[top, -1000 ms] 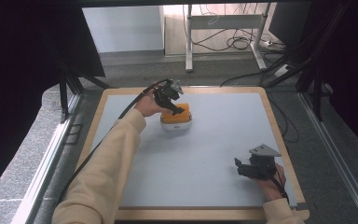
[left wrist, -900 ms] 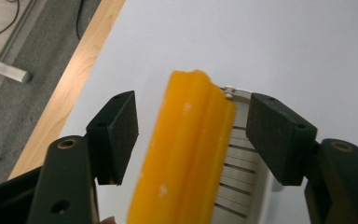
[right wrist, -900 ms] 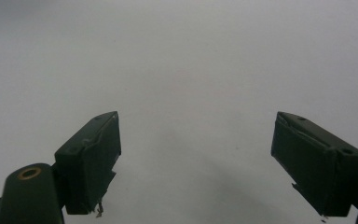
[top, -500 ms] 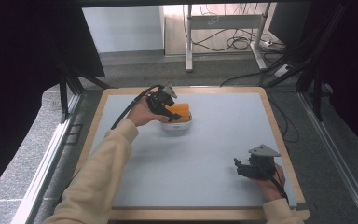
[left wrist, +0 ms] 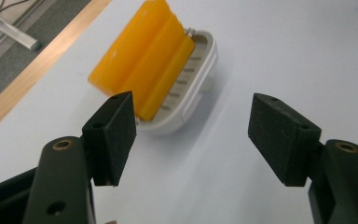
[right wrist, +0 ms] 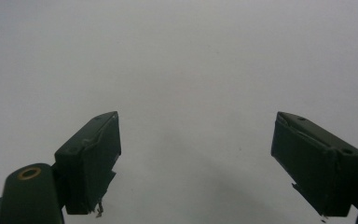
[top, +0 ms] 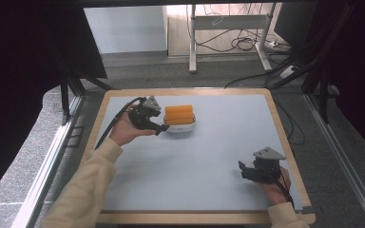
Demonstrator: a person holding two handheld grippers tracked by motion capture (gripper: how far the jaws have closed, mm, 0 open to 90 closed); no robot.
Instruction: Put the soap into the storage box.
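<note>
An orange ribbed block (top: pixel 179 114) is seen resting in a white oval plastic dish (top: pixel 180 127) toward the far left of the pale blue table (top: pixel 209 156). The left tongs (top: pixel 160 128) are held just beside the dish, their jaws having just been opening (nothing lies between them). The right tongs (top: pixel 242 171) are spread wide and empty, well apart near the table's right edge.

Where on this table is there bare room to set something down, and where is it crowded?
The table is bare between the soap dish and the right gripper, and along the far right edge. It is also bare at the near left, beside the sleeve. The only crowded spot is where the left gripper sits beside the dish.
</note>
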